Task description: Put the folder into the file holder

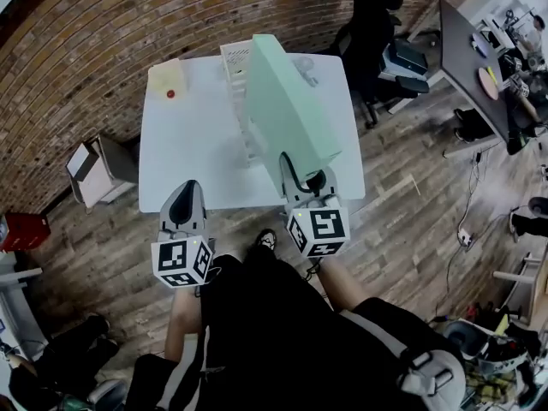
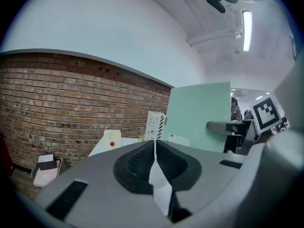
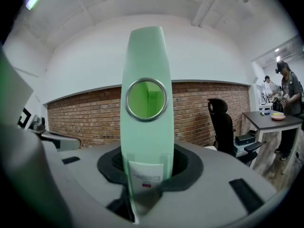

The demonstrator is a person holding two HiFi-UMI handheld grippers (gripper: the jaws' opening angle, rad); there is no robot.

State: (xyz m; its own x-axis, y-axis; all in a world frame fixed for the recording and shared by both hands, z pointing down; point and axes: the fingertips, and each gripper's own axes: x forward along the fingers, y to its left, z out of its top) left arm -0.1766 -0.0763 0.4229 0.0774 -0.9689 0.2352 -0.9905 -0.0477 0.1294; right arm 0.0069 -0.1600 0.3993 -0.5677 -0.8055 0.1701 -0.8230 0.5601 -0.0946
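Note:
A pale green box folder (image 1: 287, 114) stands on edge, lifted above the white table (image 1: 180, 161). My right gripper (image 1: 304, 176) is shut on the near end of its spine. In the right gripper view the spine (image 3: 145, 127), with its round finger hole and a label, rises straight up from between the jaws. The white perforated file holder (image 1: 235, 65) stands at the table's far middle, just left of and partly behind the folder; it also shows in the left gripper view (image 2: 156, 126). My left gripper (image 1: 182, 205) hovers over the table's near left edge, shut and holding nothing.
A yellow pad with a red dot (image 1: 167, 80) lies at the table's far left corner. A black office chair (image 1: 377, 15) and a dark desk (image 1: 458, 50) stand to the right. A small white cabinet (image 1: 94, 169) sits on the floor at left, by the brick wall.

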